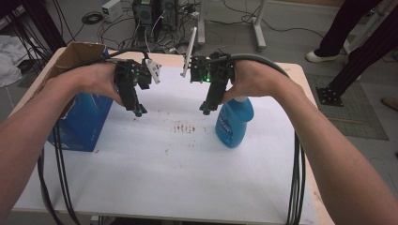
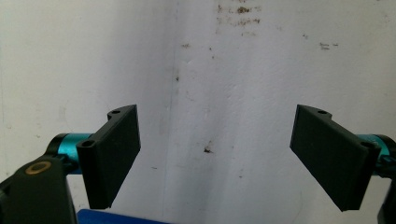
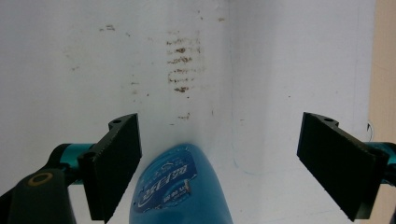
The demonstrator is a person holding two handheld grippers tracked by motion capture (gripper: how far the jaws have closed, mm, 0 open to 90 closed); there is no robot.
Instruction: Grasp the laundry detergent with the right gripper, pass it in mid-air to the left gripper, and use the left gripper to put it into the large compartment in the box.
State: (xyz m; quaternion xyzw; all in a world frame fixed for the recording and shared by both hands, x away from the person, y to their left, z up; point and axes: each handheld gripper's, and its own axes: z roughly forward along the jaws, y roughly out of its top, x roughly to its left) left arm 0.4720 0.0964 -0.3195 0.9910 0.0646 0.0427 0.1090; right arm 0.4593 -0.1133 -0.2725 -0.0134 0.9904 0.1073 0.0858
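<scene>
A blue spray bottle (image 1: 233,123) with a printed label stands on the white table cover (image 1: 178,173), right of centre. My right gripper (image 1: 205,110) hovers just above and left of it, open; in the right gripper view the bottle (image 3: 182,186) rises between the wide-apart jaws without touching them. My left gripper (image 1: 139,111) hangs open over the cover, left of centre, next to a blue box (image 1: 87,123). Brown smudges (image 1: 184,127) mark the cover between the two grippers. In the left gripper view the jaws stand far apart over stained white cover (image 2: 210,93) with nothing between them.
An open cardboard box (image 1: 77,54) sits at the table's far left corner behind the blue box. A white upright stand (image 1: 189,51) rises at the far edge. Cables trail down both sides. A person's legs (image 1: 338,33) stand beyond the table at the right.
</scene>
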